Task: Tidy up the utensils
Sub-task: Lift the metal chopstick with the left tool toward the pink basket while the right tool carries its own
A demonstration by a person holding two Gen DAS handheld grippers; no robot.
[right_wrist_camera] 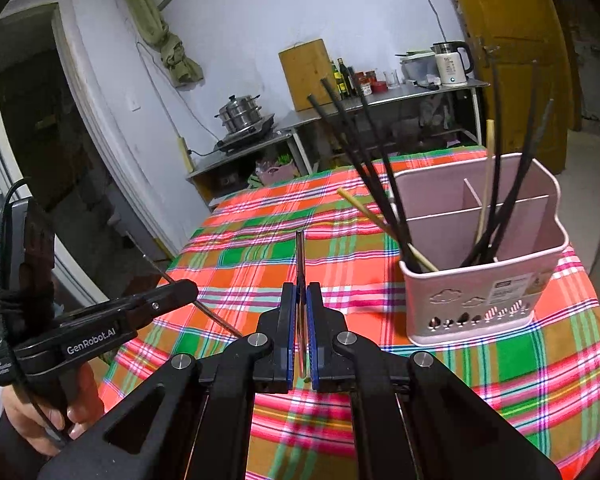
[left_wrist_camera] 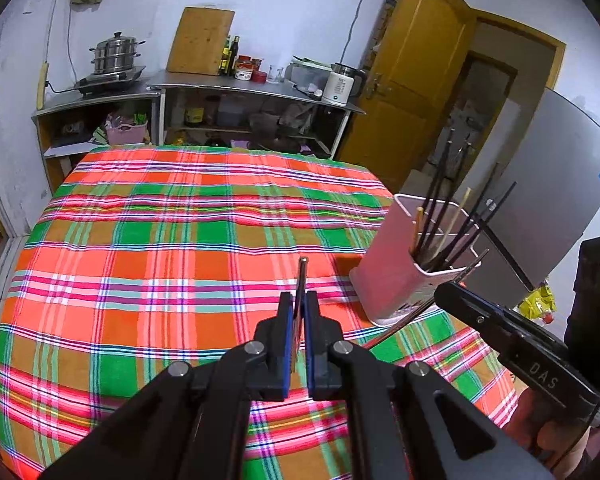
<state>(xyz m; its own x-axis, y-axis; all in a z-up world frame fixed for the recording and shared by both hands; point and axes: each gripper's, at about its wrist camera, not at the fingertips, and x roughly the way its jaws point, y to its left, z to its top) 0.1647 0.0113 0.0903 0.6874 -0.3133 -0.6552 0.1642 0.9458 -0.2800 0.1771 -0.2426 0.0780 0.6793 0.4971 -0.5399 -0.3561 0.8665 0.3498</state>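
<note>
In the left wrist view my left gripper [left_wrist_camera: 299,297] is shut on a thin metal utensil [left_wrist_camera: 302,270] that stands edge-on above the plaid tablecloth [left_wrist_camera: 172,240]. To its right stands the pink utensil holder [left_wrist_camera: 388,276], with several black and pale chopsticks [left_wrist_camera: 440,220] in it. My right gripper [left_wrist_camera: 444,294] comes in beside the holder, shut on a second metal utensil [left_wrist_camera: 404,322]. The right wrist view shows that gripper [right_wrist_camera: 301,290] clamped on its utensil [right_wrist_camera: 300,252], left of the divided holder [right_wrist_camera: 480,304]. There my left gripper [right_wrist_camera: 188,290] holds its utensil [right_wrist_camera: 216,320] at the table's left edge.
A steel counter [left_wrist_camera: 204,84] beyond the table carries a steamer pot [left_wrist_camera: 116,54], a cutting board [left_wrist_camera: 200,40], bottles and a white kettle [left_wrist_camera: 342,84]. A yellow door [left_wrist_camera: 420,80] and a grey fridge [left_wrist_camera: 548,184] stand to the right. A hand [right_wrist_camera: 76,412] grips the left tool.
</note>
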